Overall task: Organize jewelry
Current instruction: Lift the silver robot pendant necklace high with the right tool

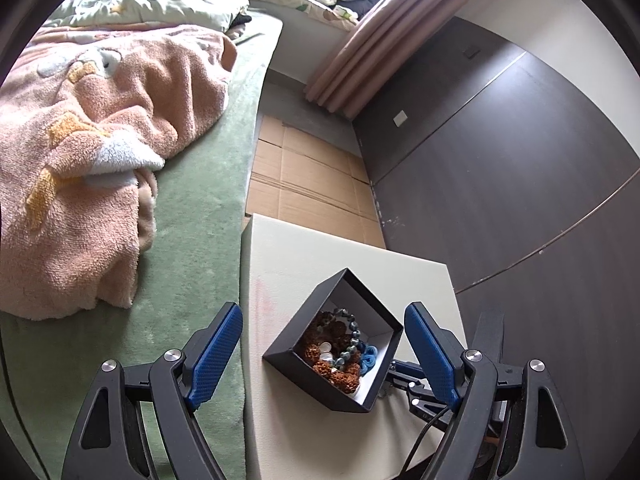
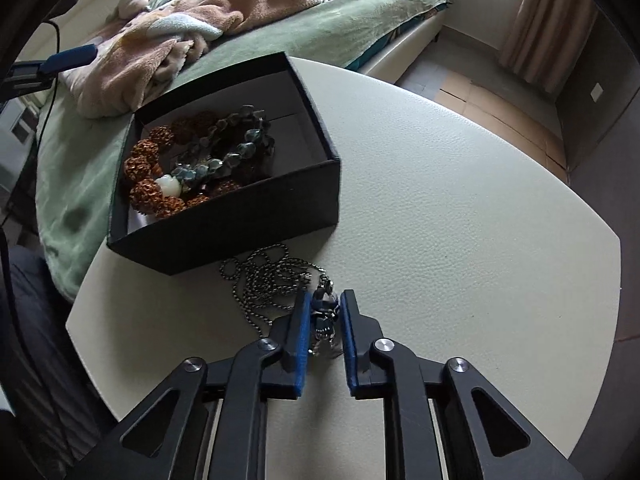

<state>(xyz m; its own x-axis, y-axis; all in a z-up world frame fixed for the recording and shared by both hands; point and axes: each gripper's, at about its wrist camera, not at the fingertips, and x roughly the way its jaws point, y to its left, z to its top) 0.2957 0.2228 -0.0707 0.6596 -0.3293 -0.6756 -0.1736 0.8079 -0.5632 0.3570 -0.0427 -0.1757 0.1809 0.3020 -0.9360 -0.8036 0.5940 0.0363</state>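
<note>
A black open box (image 2: 240, 224) stands on the cream table (image 2: 440, 220) and holds a brown bead bracelet (image 2: 144, 188) and a dark green bead bracelet (image 2: 228, 156). In front of it a metal ball-chain necklace (image 2: 264, 280) lies heaped on the table. My right gripper (image 2: 326, 300) points down with its blue pads closed on the necklace's small metal pendant (image 2: 325, 312). In the left wrist view the box (image 1: 320, 384) with the bracelets (image 1: 336, 356) and a blue item sits ahead of my left gripper (image 1: 324, 308), which is wide open and holds nothing.
A bed with a green sheet (image 1: 192, 208) and a pink fleece blanket (image 1: 100, 152) borders the table's left side. Flattened cardboard (image 1: 308, 184) covers the floor beyond the table, beside a dark wall panel (image 1: 500, 168) and a curtain (image 1: 372, 40).
</note>
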